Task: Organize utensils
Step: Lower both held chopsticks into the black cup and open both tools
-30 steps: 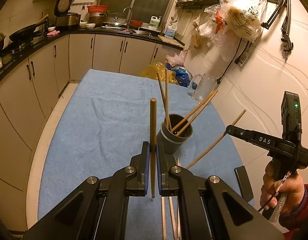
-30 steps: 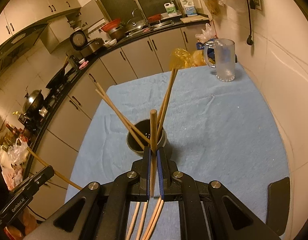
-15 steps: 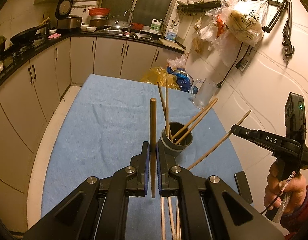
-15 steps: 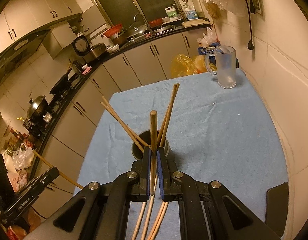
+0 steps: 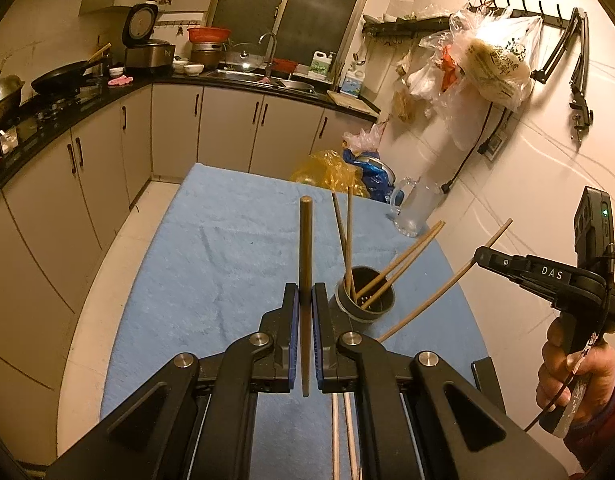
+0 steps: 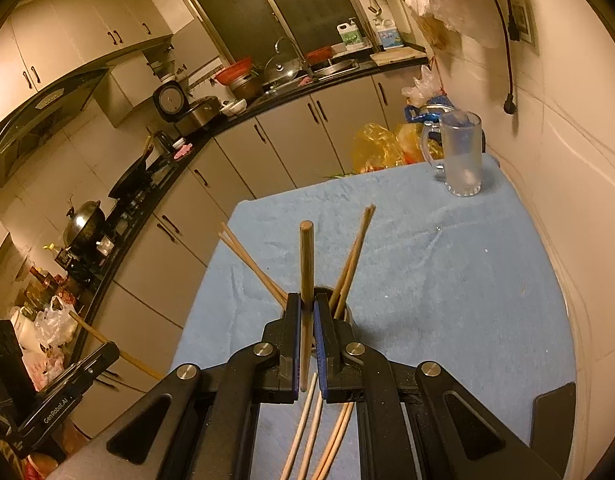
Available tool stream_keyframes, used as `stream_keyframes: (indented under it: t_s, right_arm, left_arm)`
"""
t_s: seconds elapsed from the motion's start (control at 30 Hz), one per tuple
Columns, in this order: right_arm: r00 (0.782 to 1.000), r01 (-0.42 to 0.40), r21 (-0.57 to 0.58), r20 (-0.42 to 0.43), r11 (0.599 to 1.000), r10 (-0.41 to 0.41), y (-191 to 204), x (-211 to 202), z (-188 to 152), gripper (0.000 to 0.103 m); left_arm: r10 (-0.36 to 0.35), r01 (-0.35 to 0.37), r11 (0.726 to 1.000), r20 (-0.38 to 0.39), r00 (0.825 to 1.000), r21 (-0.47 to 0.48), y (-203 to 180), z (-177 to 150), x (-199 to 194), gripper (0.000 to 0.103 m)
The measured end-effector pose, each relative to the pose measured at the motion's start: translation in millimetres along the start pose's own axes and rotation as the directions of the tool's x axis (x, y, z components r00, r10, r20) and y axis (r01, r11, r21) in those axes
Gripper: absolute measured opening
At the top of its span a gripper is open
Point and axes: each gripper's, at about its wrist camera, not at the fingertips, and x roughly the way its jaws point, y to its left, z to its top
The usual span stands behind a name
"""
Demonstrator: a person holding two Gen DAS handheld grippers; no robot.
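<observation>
Both claws clamped: left claw [image 5: 305, 312] and right claw [image 6: 306, 316] each pinch a chopstick [image 5: 306, 248]. We judge them light, stiff, slippery; grip mid-shaft.

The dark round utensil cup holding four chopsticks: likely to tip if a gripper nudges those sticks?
Probably somewhat. The dark round utensil cup is small, and the long wooden chopsticks lean far past its rim, giving leverage. It stands on soft blue towel, which may grip rather than let it slide.
</observation>
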Motion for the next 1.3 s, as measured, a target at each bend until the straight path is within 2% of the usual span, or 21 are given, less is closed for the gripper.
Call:
stream_keyframes:
  t_s: [0.33,0.77,1.07,1.3]
  right_arm:
    - [1.0,-0.016,0.016,0.016,1.0,0.016,-0.4,-5.0,14.0,0.007]
    - [0.997,-0.024,0.039,0.08,0.999,0.02,-5.6,-22.7,41.2,0.007]
    - [0.995,-0.011,0.067,0.099,0.998,0.004,-17.1,-18.0,61.2,0.007]
    - [0.998,0.018,0.065,0.067,0.998,-0.023,-24.2,-0.1,60.8,0.007]
  left_arm:
    - [-0.002,0.002,1.0,0.024,1.0,0.018,-1.2,15.3,-8.7,0.006]
    - [-0.077,0.075,0.995,0.028,0.997,0.063,-32.0,52.3,5.2,0.006]
    - [-0.123,0.12,0.99,0.043,0.991,0.076,-55.4,86.3,25.9,0.006]
    - [-0.125,0.123,0.99,0.025,0.992,0.063,-61.6,91.2,55.6,0.006]
